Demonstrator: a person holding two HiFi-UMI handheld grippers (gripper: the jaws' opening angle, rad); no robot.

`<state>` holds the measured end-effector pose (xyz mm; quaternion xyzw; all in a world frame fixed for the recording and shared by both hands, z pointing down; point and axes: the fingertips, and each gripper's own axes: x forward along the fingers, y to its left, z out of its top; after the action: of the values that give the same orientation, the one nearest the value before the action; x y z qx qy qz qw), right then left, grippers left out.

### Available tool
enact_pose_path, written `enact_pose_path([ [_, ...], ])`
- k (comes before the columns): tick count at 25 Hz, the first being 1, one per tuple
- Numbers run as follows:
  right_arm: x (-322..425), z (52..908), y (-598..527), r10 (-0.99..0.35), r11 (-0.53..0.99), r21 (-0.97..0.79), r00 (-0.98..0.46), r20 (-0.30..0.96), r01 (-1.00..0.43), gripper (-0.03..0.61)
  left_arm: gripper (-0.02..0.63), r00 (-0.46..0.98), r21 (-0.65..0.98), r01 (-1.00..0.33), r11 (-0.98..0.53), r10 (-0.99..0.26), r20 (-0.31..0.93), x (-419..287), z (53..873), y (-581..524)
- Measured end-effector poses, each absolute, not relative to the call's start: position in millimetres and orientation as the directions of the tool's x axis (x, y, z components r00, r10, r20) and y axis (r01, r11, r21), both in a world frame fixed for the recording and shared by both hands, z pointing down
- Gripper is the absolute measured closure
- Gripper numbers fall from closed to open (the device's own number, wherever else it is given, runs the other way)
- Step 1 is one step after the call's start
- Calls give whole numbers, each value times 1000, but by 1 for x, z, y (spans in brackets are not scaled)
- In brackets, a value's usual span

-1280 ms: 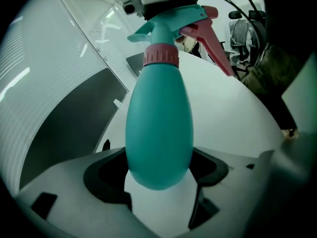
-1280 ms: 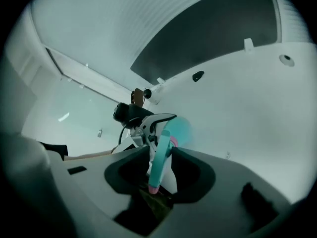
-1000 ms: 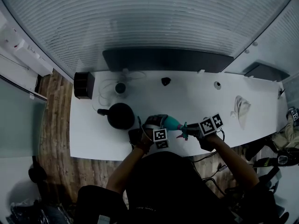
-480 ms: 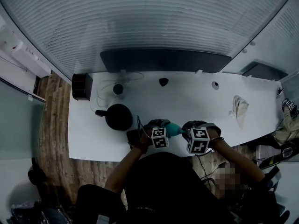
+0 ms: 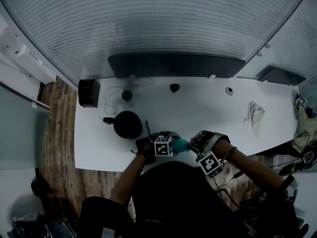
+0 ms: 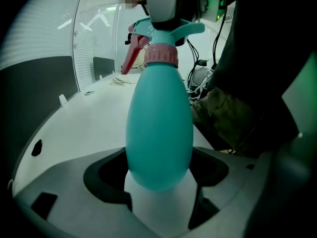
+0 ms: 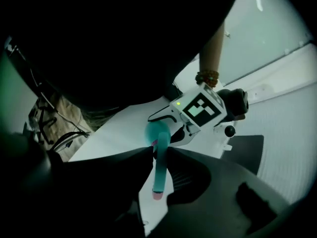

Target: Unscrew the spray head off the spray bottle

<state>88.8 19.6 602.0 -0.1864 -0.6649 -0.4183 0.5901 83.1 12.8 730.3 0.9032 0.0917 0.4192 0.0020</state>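
Observation:
I hold a teal spray bottle (image 5: pixel 179 145) in the air over the white table's (image 5: pixel 208 108) near edge, between both grippers. In the left gripper view its fat body (image 6: pixel 158 128) sits base-first between the jaws of my left gripper (image 6: pixel 158 170), which is shut on it. A pink collar (image 6: pixel 161 57) tops it, then the teal spray head with a red trigger (image 6: pixel 132 53). My right gripper (image 7: pixel 158 155) has just been closing and is shut on the spray head (image 7: pixel 159 170). The left gripper's marker cube (image 7: pixel 200 108) shows beyond.
A round black pot (image 5: pixel 128 123), a black box (image 5: pixel 89 91) and a looped white cable (image 5: pixel 116 90) lie at the table's left. A crumpled white cloth (image 5: pixel 255 115) lies at the right. A dark panel (image 5: pixel 176 63) runs along the far edge.
The right gripper has rolled over: its marker cube swung from up beside the hand round to below it, toward me. The left gripper and the bottle shifted slightly left.

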Motion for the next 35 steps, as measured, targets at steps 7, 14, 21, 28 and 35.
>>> enact_pose_path([
  [7, 97, 576, -10, -210, 907, 314, -345, 915, 282, 380, 238, 651, -32, 5, -999, -21, 758, 72, 737, -7],
  [14, 110, 550, -48, -187, 518, -596, -761, 621, -614, 380, 236, 499, -337, -263, -904, -426, 754, 52, 730, -62],
  [21, 118, 589, -28, -305, -248, -903, -856, 417, -352, 380, 238, 398, -481, -330, -812, -581, 710, 43, 721, -90],
  [28, 110, 608, -33, -285, -205, -883, -837, 466, -422, 469, 236, 409, -487, -279, -828, -561, 720, 56, 721, -78],
  [35, 107, 604, -42, -286, -254, -883, -841, 459, -396, 471, 238, 390, -515, -305, -801, -599, 700, 46, 718, -87],
])
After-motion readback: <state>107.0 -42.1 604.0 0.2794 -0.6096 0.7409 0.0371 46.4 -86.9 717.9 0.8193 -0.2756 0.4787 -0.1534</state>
